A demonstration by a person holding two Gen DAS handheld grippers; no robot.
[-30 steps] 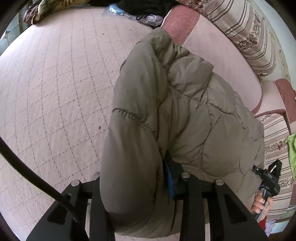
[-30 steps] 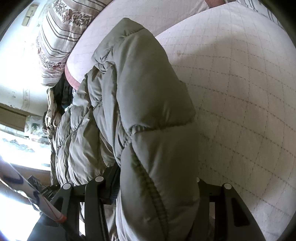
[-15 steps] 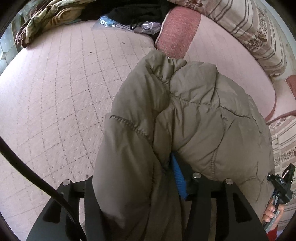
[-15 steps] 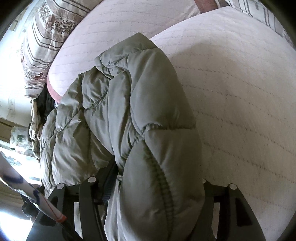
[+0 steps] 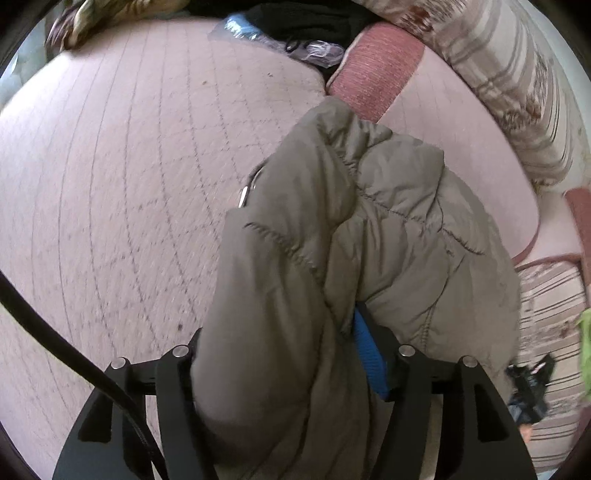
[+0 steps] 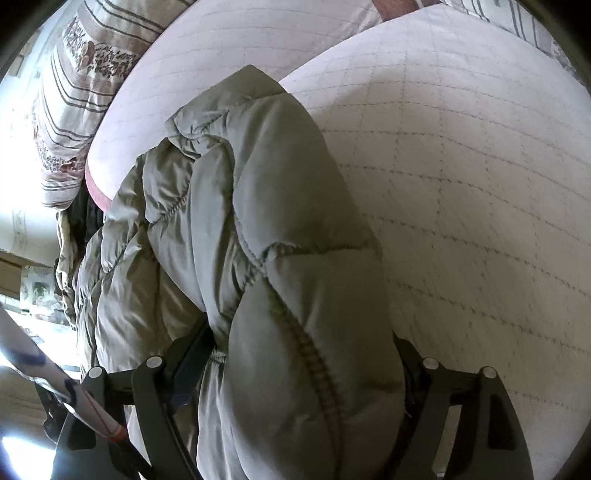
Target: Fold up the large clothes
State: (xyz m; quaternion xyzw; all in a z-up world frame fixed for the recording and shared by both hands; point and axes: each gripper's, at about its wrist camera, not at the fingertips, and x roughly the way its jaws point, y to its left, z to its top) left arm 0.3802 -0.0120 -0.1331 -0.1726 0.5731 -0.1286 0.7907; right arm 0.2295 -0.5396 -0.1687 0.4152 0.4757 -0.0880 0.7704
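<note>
A puffy olive-grey quilted jacket lies folded in a thick bundle on the pale pink quilted bed. One end of the bundle bulges up between the fingers of my left gripper, whose jaws are opening. A blue pad shows on the right finger beside the fabric, and the left finger is hidden. In the right wrist view the other end of the jacket fills the gap of my right gripper. Its jaws are opening too and stand wide around the padding.
A striped floral pillow and a red-pink cushion line the far side of the bed. Black clothes and a plastic bag lie at the far edge. The quilt spreads out to the right of the jacket.
Both grippers' fingers have spread wider around the jacket. The bundle has sunk toward the bed and sits lower in both views.
</note>
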